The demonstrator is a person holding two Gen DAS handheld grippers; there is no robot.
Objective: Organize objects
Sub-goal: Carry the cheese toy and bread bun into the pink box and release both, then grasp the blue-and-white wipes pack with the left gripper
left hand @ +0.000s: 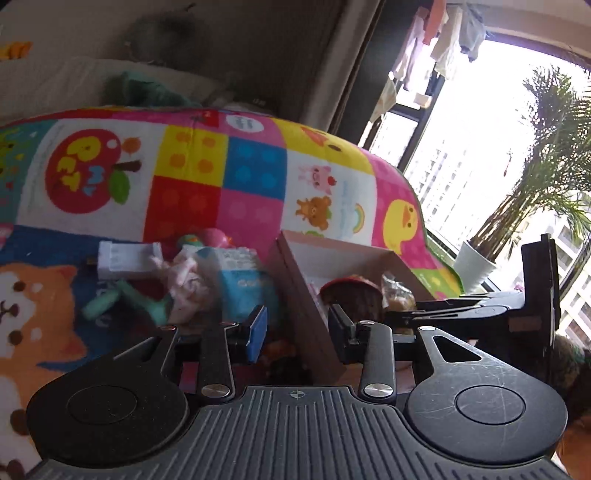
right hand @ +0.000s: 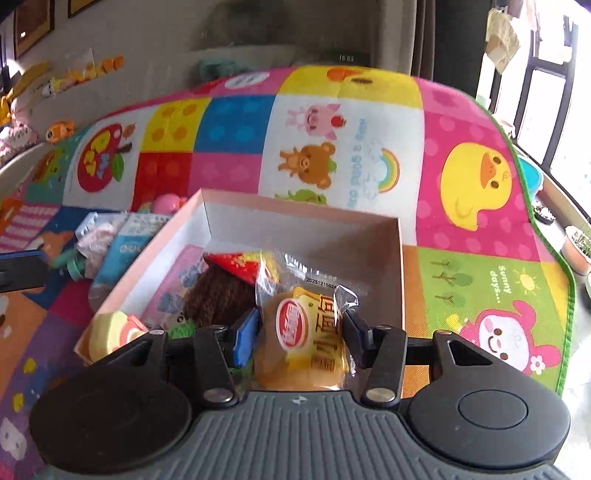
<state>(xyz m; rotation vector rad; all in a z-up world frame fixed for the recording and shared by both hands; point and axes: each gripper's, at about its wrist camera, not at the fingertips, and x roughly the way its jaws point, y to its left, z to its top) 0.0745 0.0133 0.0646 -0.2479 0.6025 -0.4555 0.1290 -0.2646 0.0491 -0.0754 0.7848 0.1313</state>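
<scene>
Right wrist: clear-wrapped golden bread packet (right hand: pixel 301 343)

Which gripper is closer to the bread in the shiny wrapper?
Right. The right gripper has the wrapped bread between its fingers, over the box. The left gripper sits open at the box's left wall, holding nothing.

A colorful play mat (right hand: pixel 351 147) with cartoon animals fills the middle of both views. In the left wrist view, a potted palm (left hand: pixel 546 155) stands at the right edge by a bright window (left hand: pixel 461 147), and laundry (left hand: pixel 443 40) hangs at the upper right. Framed pictures (right hand: pixel 33 26) hang at the upper left of the right wrist view.
</scene>
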